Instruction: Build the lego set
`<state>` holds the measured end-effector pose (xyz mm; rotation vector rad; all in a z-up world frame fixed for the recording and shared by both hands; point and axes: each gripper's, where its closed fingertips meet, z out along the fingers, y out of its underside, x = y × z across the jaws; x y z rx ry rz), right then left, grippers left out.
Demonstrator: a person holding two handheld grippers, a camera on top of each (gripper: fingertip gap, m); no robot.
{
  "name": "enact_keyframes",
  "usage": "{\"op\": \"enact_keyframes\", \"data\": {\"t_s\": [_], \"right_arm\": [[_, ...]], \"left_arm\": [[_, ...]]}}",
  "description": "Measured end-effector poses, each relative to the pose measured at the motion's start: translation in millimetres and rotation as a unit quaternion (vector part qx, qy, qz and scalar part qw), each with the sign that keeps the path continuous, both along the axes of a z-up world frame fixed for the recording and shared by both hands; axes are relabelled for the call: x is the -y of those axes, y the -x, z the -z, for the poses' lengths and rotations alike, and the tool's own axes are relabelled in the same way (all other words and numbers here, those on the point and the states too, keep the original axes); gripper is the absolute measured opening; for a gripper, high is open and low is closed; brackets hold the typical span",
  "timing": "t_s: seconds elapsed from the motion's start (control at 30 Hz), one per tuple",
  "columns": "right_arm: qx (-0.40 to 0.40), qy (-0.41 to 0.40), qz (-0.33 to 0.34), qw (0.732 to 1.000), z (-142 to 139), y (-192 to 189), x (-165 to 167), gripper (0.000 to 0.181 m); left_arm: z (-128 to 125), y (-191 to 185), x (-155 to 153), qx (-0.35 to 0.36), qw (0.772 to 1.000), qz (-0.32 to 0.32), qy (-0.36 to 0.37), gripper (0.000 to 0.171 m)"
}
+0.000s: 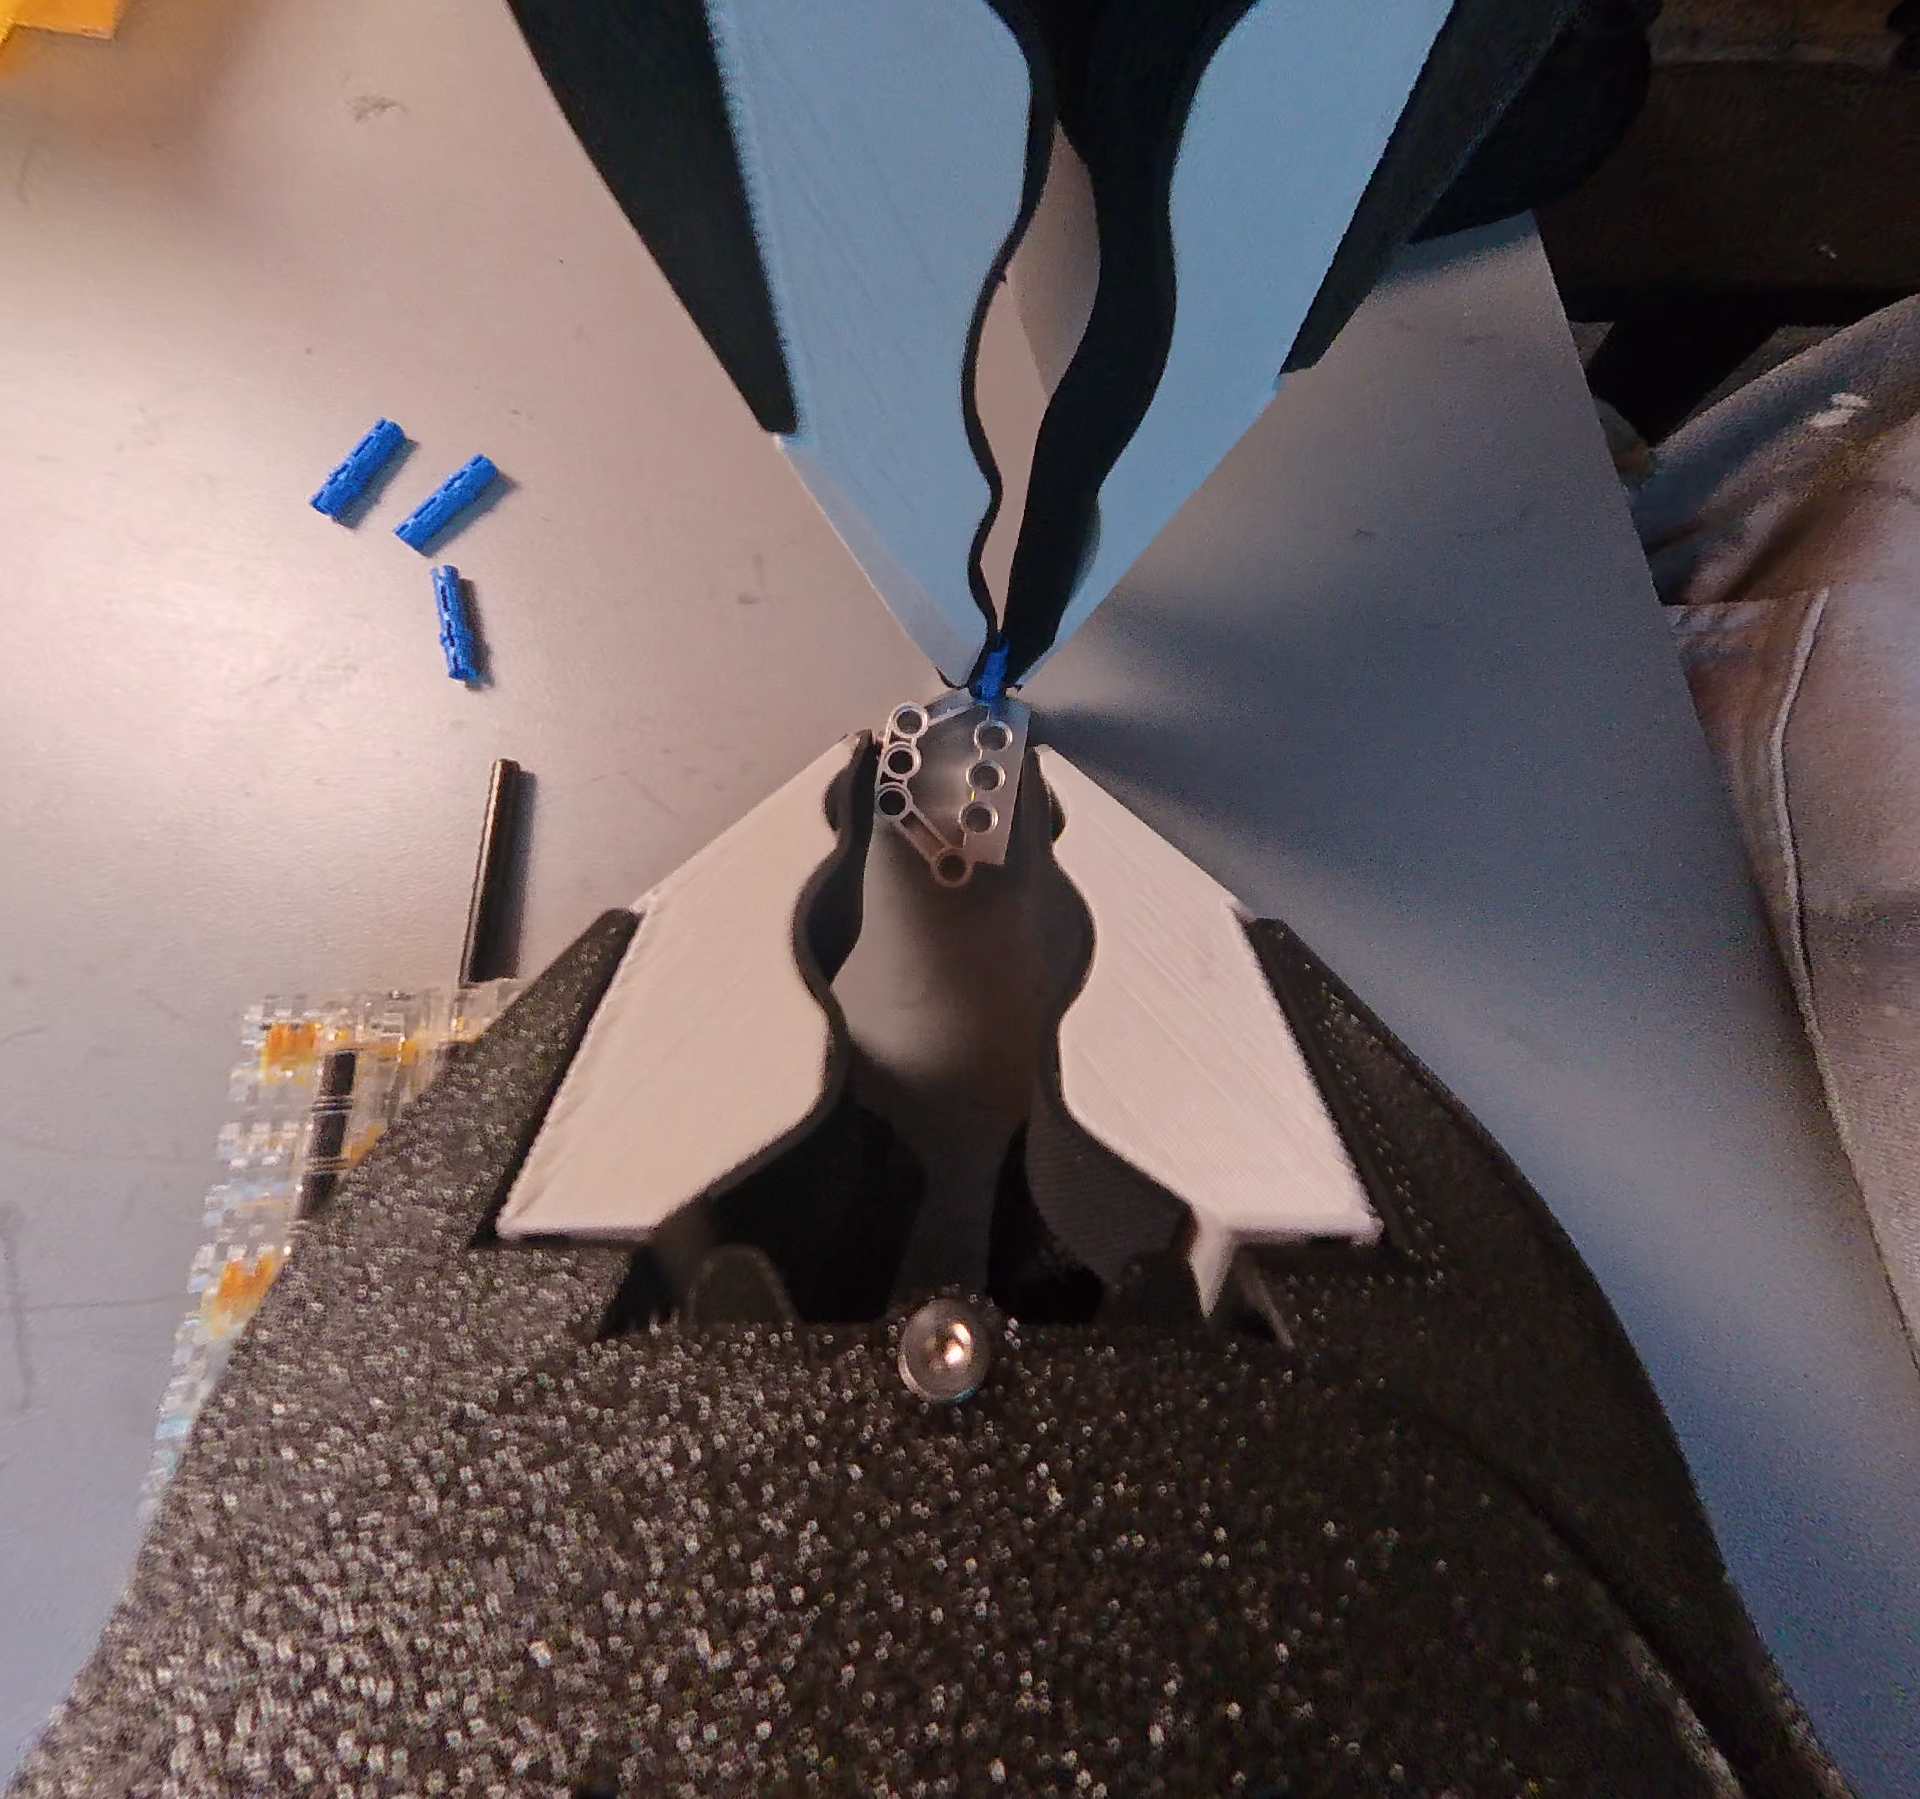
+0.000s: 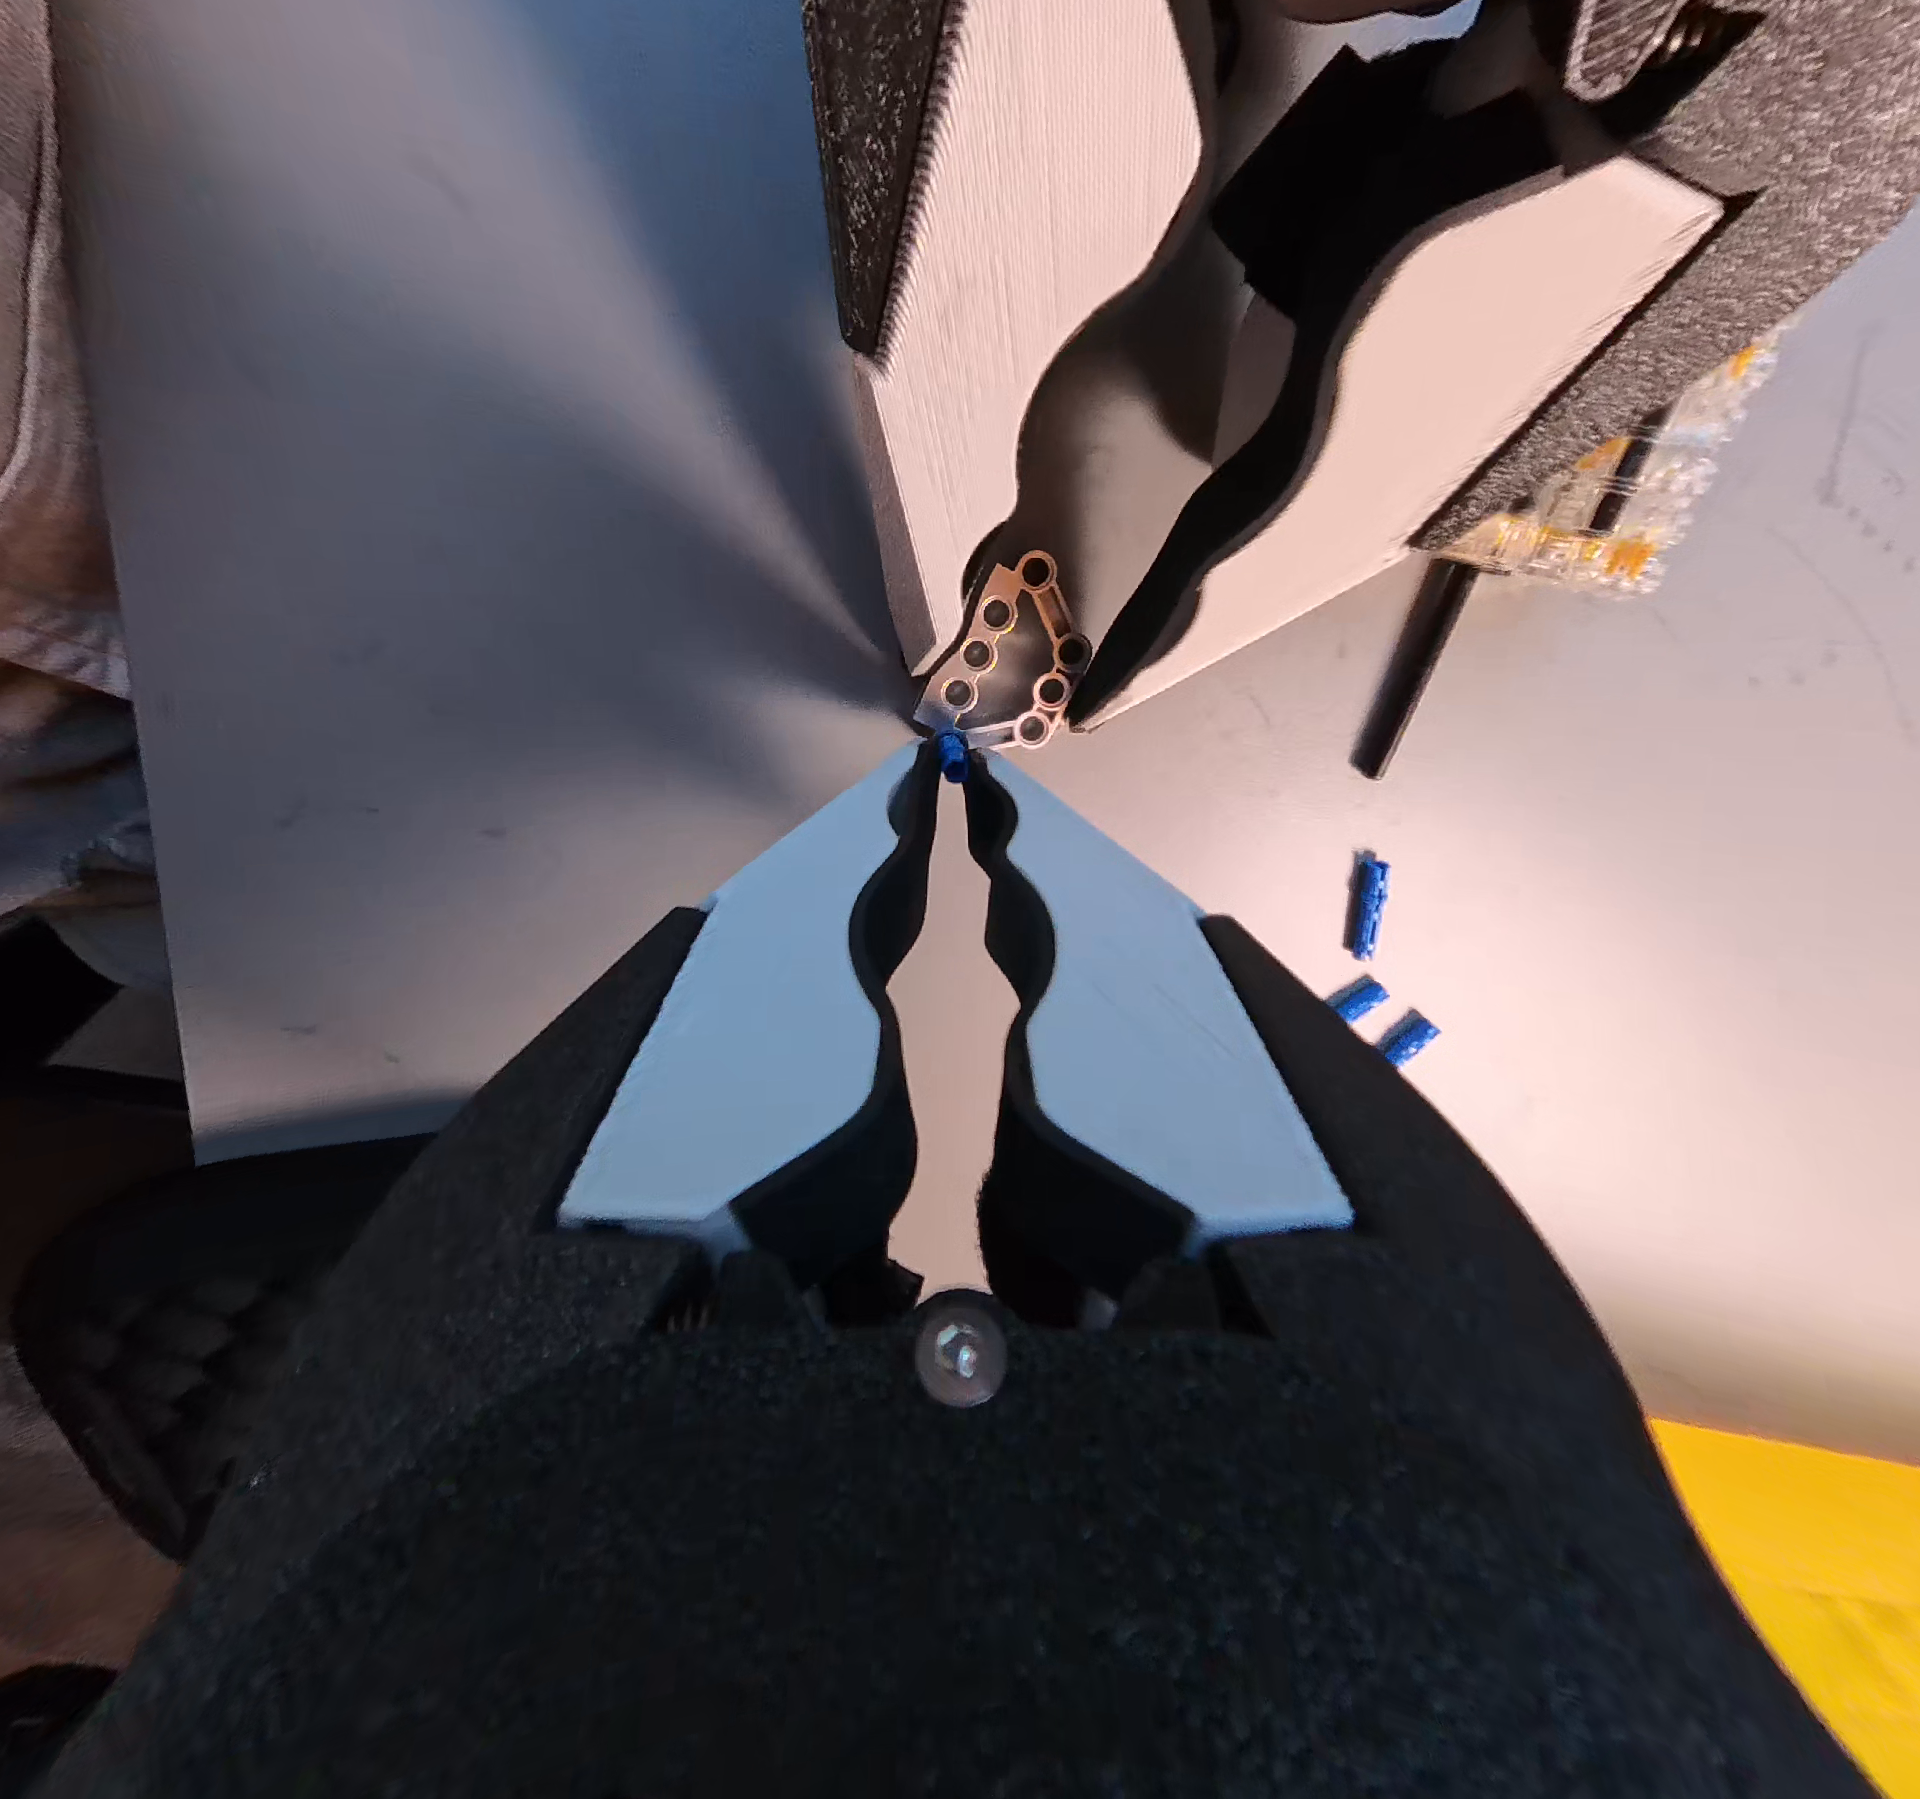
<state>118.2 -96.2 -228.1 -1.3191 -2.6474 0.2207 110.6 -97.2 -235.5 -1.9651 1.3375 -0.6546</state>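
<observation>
My left gripper [image 1: 951, 762] is shut on a small grey plate with round holes [image 1: 951, 788], held above the grey table. My right gripper [image 2: 951, 757] is shut on a short blue pin [image 2: 950, 750] and meets the left one tip to tip. The pin [image 1: 992, 671] touches the top edge of the plate [image 2: 1013, 653]. In the left wrist view the right gripper [image 1: 992, 679] comes down from the top. In the right wrist view the left gripper [image 2: 997, 700] comes in from the upper right. Three loose blue pins [image 1: 442, 502] lie on the table to the left.
A thin black rod [image 1: 497, 866] lies on the table [image 1: 260, 295] beside a clear and orange toothed part [image 1: 312, 1053]. The pins [image 2: 1371, 902], the rod [image 2: 1413, 658] and that part [image 2: 1621, 502] show at the right. A yellow sheet [image 2: 1808, 1583] lies nearby. Grey cloth [image 1: 1818, 710] lies past the table edge. Less than 4 cm separates the two grippers' tips. The left tips stand about 7 cm off the thin black rod [image 1: 497, 866]. It is also in sight in the right wrist view [image 2: 1397, 681].
</observation>
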Motion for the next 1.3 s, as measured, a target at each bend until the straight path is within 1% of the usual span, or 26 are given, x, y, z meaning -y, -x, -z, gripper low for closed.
{"op": "enact_keyframes", "data": {"t_s": [0.1,0.27,0.37,0.4,0.43,0.47,0.57,0.6,0.7,0.83,0.93,1.03,1.1,1.2,1.23,1.27,1.3], "right_arm": [[0.000,0.005,0.004,1.000,1,0,0,0.002],[-0.021,0.012,0.033,0.999,2,0,0,0.002],[-0.057,0.017,0.063,0.996,2,1,0,0.004],[-0.063,0.014,0.070,0.995,2,0,-2,0.006],[-0.070,0.013,0.074,0.995,0,0,-3,0.020],[-0.082,0.021,0.078,0.993,-5,1,-2,0.023],[-0.112,0.036,0.094,0.989,-21,9,-1,0.004],[-0.108,0.034,0.092,0.989,-22,8,-1,0.000],[-0.082,0.022,0.084,0.993,-13,4,-2,0.000],[-0.072,0.032,0.081,0.994,-12,4,0,0.000],[-0.052,0.013,0.065,0.996,-12,4,1,0.000],[-0.044,0.017,0.072,0.996,-11,4,1,0.000],[-0.053,0.020,0.079,0.995,-11,5,2,0.000],[-0.105,0.041,0.113,0.987,-14,11,-2,0.000],[-0.131,0.050,0.139,0.980,-17,13,-10,0.003],[-0.157,0.054,0.171,0.971,-21,15,-23,0.013],[-0.180,0.054,0.206,0.960,-25,16,-39,0.018]], "left_arm": [[0,0,0,0.001,1.000,-0.005,0.002,0.026],[0,0,0,0.000,1.000,-0.008,0.003,0.026],[0,1,0,0.002,1.000,-0.010,0.005,0.026],[0,1,0,0.001,1.000,-0.010,0.004,0.026],[0,1,0,0.001,1.000,-0.011,0.004,0.026],[0,1,0,0.001,1.000,-0.011,0.003,0.026],[0,1,0,0.001,1.000,-0.011,0.003,0.026],[0,1,0,0.001,1.000,-0.011,0.003,0.026],[0,2,0,0.000,1.000,-0.011,0.001,0.026],[0,2,0,0.000,1.000,-0.012,0.001,0.026],[0,2,0,0.001,1.000,-0.012,0.004,0.026],[0,3,1,-0.003,1.000,-0.013,0.005,0.026],[0,4,3,-0.004,1.000,-0.016,0.009,0.026],[0,10,4,-0.002,0.999,-0.032,0.013,0.026],[0,13,4,-0.001,0.999,-0.039,0.016,0.026],[0,16,3,0.001,0.999,-0.047,0.018,0.026],[-1,19,2,0.003,0.998,-0.058,0.020,0.027]]}}
